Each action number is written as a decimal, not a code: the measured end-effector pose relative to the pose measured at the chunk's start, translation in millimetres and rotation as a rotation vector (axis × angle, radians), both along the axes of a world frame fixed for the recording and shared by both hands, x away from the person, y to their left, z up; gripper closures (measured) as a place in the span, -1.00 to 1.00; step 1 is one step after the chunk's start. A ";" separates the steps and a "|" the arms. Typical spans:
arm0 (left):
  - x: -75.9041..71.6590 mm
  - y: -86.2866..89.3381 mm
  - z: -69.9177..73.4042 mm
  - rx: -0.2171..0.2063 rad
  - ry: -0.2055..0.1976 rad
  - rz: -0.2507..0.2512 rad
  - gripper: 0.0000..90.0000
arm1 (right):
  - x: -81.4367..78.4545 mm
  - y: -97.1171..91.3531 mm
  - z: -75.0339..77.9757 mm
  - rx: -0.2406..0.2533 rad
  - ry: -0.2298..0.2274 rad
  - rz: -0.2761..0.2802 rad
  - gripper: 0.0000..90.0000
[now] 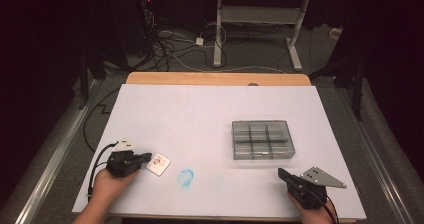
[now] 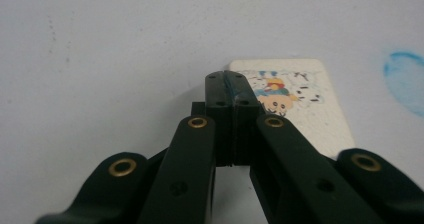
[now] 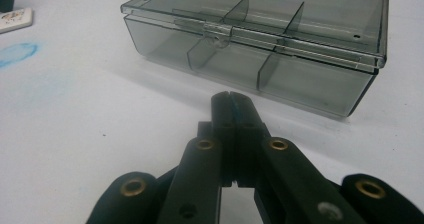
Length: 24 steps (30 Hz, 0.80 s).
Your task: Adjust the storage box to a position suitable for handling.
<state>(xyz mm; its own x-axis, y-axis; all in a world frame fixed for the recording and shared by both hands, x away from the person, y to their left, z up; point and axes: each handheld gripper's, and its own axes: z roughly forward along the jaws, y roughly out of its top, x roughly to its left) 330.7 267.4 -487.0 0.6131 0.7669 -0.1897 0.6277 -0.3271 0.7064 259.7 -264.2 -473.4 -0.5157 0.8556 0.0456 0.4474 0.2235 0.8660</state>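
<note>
High view: I work two hand-held grippers over a white-covered table point(image 1: 210, 109), the left gripper point(image 1: 146, 157) near the front left corner with its tips right at a small white card point(image 1: 158, 164) printed with cartoon figures, the right gripper point(image 1: 283, 174) resting near the front right corner, short of a smoked clear compartment box point(image 1: 263, 139) that sits right of the table's middle with its lid down. A smudged blue ring point(image 1: 186, 177) marks the sheet just right of the card, toward the front edge. In the left gripper view the jaws stand pressed together with nothing between them, their tips over the card's near left edge point(image 2: 320, 119); whether they actually touch it I cannot tell. In the right gripper view that gripper point(image 3: 231, 98) is likewise fully closed and empty, pointing at the box's front wall and latch point(image 3: 215, 31), well apart from it. As I read it, the step in hand is picking up the card, and a flat card lying flush on the sheet offers little to pinch. I would part the left jaws first, then tilt one tip low against the card's edge to lift or slide it rather than press straight down, and keep the grip light so the card does not bend or skate toward the blue ring. The box will need its lid opened before anything goes in.
</note>
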 end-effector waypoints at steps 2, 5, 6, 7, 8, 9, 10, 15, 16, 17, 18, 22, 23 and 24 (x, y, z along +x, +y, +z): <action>-4.0 -0.6 5.6 -0.040 0.000 -0.013 0.65 | 0.3 -0.8 0.3 -0.001 -0.003 0.000 1.00; -7.7 -6.2 10.2 -0.052 0.002 -0.008 0.06 | 1.0 -1.7 -0.1 0.001 -0.002 -0.002 1.00; -8.7 -8.9 10.6 -0.048 -0.001 -0.011 0.06 | 1.0 -1.7 -0.1 0.001 -0.002 -0.002 1.00; -9.4 -14.9 10.5 -0.019 -0.004 -0.020 -0.41 | 1.1 -1.2 -0.3 0.001 0.000 -0.001 1.00; -10.5 -20.5 9.3 0.010 -0.012 -0.026 -0.55 | 1.1 -0.9 -0.1 0.000 -0.001 0.000 1.00; -11.3 -24.4 8.0 0.036 -0.020 -0.025 -0.55 | 1.1 -0.9 -0.1 0.000 -0.001 0.000 1.00; -11.2 -29.2 5.3 0.076 -0.020 -0.031 -0.57 | 1.1 -0.7 0.1 -0.001 -0.003 0.002 1.00; -12.7 -40.6 -1.6 0.164 -0.028 -0.052 -0.50 | 0.6 -1.7 0.6 0.003 -0.004 -0.002 1.00; -14.4 -40.8 -1.4 0.159 -0.036 -0.051 -0.50 | 0.8 -2.0 0.4 0.002 -0.004 -0.003 1.00; -15.8 -40.7 -1.7 0.155 -0.042 -0.051 -0.31 | 1.2 -2.3 -0.1 0.003 -0.002 -0.004 1.00; -16.5 -40.8 -1.7 0.156 -0.044 -0.052 -0.30 | 1.2 -2.2 -0.1 0.003 -0.002 -0.004 1.00; -21.6 -40.9 -2.2 0.150 -0.046 -0.035 -0.29 | 0.3 -2.1 0.7 0.002 -0.005 -0.005 1.00; -24.8 -39.9 -2.2 0.150 -0.046 -0.039 -0.29 | -0.6 -3.0 1.3 0.003 -0.008 -0.006 1.00; -30.7 -38.2 -1.5 0.151 -0.042 -0.045 -0.29 | -1.0 -3.5 1.4 0.004 -0.008 -0.008 1.00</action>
